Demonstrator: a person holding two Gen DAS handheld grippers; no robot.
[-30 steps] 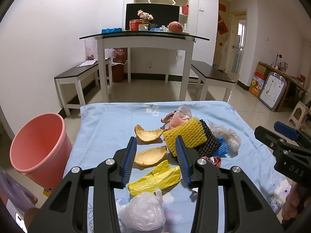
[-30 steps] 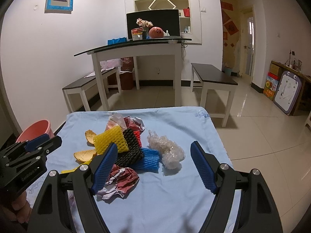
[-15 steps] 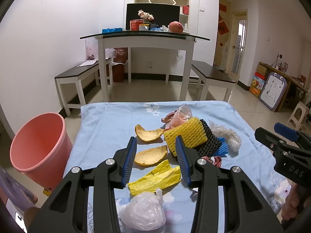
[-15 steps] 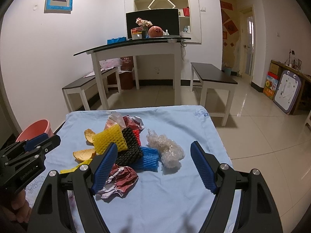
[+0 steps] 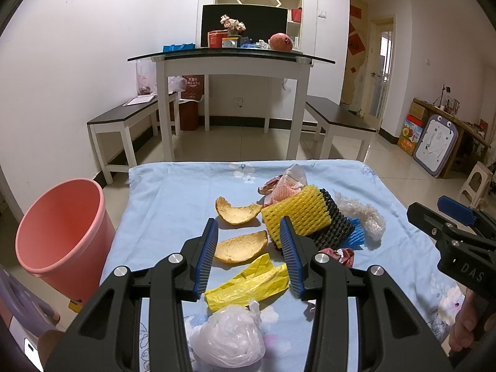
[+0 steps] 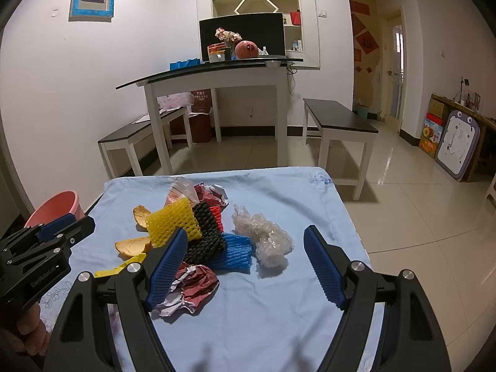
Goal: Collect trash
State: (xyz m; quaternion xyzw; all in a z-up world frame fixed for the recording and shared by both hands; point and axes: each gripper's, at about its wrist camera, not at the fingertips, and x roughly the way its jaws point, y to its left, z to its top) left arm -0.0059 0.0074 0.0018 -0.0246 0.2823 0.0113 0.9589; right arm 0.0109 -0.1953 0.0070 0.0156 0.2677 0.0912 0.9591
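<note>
Trash lies on a table with a light blue cloth [image 5: 173, 192]: two orange peels [image 5: 240, 246], a yellow plastic wrapper [image 5: 248, 285], a white plastic bag [image 5: 228, 339], yellow foam net [image 5: 294, 214], black foam net [image 6: 206, 235], blue foam net [image 6: 232, 251], clear crumpled plastic [image 6: 266, 237] and red crumpled paper [image 6: 195, 285]. My left gripper [image 5: 248, 257] is open and empty above the near peel. My right gripper [image 6: 245, 266] is open and empty above the blue net and red paper. A pink bin [image 5: 59, 235] stands on the floor left of the table.
A tall white table [image 5: 229, 62] with a glass top, a monitor and clutter stands beyond, with a bench on each side [image 5: 130, 117]. Tiled floor lies to the right [image 6: 418, 217]. Boxes and a purple board [image 6: 455, 145] lean at the far right wall.
Both grippers have barely moved and stay open. The trash lies as before.
</note>
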